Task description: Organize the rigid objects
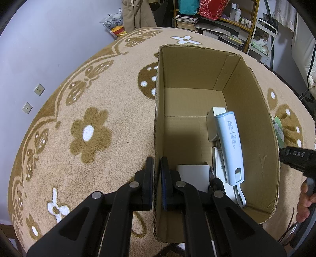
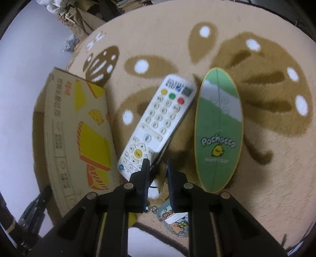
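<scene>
Left hand-held gripper (image 1: 157,183) clamping box wall (image 1: 158,118), power bank (image 1: 230,146) inside

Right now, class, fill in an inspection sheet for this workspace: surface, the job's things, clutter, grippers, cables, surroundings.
Surface: beige rug with brown flower and butterfly pattern.
Job's things: open cardboard box holding a pale blue power bank over other white items; white remote and green oval Pochacco case lie on the rug beside the box.
Clutter: cartoon keychain below the right gripper.
Grippers: left gripper clamped on the box's wall; right gripper open, beside the remote's near end.
Cables: white loop at the power bank's end.
Surroundings: cluttered shelves, pale wall.
</scene>
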A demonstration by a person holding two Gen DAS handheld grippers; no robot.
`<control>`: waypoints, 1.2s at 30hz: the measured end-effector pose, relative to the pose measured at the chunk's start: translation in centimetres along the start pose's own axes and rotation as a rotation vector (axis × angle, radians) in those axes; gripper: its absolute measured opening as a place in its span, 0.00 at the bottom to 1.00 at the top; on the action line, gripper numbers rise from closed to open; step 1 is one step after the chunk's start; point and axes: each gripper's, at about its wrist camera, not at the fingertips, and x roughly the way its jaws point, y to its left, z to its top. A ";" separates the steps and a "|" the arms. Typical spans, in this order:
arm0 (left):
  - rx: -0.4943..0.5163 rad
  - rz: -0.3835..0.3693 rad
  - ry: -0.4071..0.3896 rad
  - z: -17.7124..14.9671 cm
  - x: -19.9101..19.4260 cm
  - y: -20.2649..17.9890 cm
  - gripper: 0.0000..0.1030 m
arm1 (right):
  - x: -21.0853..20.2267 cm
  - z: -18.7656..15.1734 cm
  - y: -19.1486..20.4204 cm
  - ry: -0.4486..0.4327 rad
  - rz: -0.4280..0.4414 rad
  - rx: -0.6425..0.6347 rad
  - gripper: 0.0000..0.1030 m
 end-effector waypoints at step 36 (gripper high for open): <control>0.012 0.008 0.013 -0.2 0.3 -0.2 0.07 | -11.6 -2.6 10.2 -0.449 0.106 -0.363 0.05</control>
